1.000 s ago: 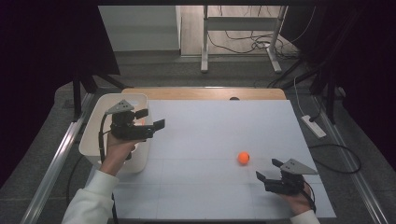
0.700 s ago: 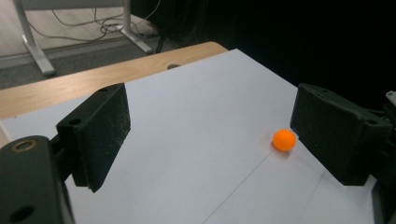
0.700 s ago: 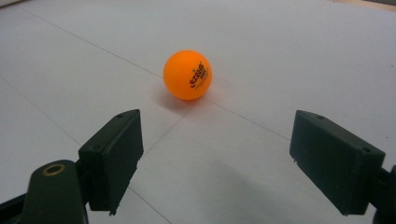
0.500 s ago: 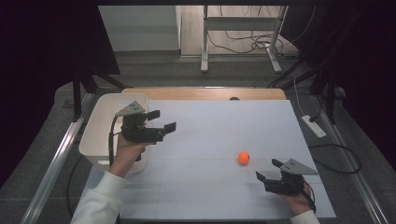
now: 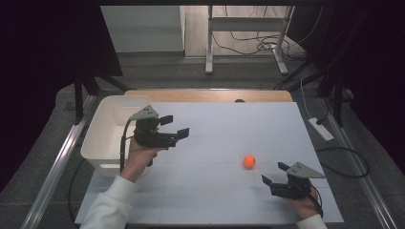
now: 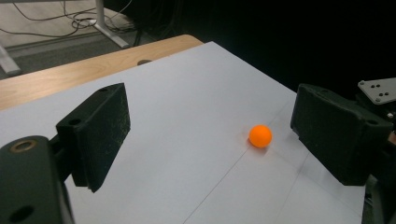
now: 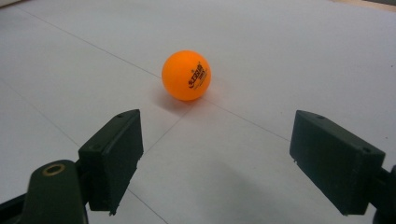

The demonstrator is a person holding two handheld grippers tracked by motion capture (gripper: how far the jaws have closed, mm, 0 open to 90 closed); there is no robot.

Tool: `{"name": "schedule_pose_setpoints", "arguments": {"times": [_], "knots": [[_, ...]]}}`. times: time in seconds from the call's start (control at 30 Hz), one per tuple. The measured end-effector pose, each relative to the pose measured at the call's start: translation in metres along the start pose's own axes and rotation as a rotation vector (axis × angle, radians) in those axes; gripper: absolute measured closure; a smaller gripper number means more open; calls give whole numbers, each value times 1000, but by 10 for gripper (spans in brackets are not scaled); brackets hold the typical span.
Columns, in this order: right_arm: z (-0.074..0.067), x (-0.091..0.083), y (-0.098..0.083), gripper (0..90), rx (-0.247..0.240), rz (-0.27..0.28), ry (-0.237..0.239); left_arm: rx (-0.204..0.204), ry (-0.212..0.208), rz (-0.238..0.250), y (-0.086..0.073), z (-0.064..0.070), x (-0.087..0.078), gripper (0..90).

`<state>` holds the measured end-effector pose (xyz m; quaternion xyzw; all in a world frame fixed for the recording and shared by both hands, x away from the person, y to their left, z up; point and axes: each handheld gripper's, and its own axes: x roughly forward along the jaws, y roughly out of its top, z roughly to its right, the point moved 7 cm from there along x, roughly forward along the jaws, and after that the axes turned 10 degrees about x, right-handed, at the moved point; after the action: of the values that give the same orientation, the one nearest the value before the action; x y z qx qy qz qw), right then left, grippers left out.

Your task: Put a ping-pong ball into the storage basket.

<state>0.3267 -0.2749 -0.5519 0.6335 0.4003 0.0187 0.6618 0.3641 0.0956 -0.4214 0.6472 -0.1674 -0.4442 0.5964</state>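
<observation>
Left hand-held gripper moved off bin — both gaping, orange printed ball untouched

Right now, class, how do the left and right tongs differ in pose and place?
The left tongs are held up beside the white bin; the right tongs sit low near the table's near edge. The orange ball lies far from the left tongs, close before the right. Both are open and empty.

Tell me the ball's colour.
Orange, with small dark print on the ball; clearest in the right gripper view.
</observation>
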Motion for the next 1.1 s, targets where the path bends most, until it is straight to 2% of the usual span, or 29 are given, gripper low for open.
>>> {"name": "schedule_pose_setpoints", "arguments": {"times": [0.5,0.77,1.1], "knots": [[1,2,1,173,15,1,0,13,-12,-22,-4,4,15,131],[-3,5,1,173,-4,-5,9,20,-36,-34,-9,13,28,131],[-3,5,2,173,-10,1,21,33,-40,-63,-14,20,42,130]]}}
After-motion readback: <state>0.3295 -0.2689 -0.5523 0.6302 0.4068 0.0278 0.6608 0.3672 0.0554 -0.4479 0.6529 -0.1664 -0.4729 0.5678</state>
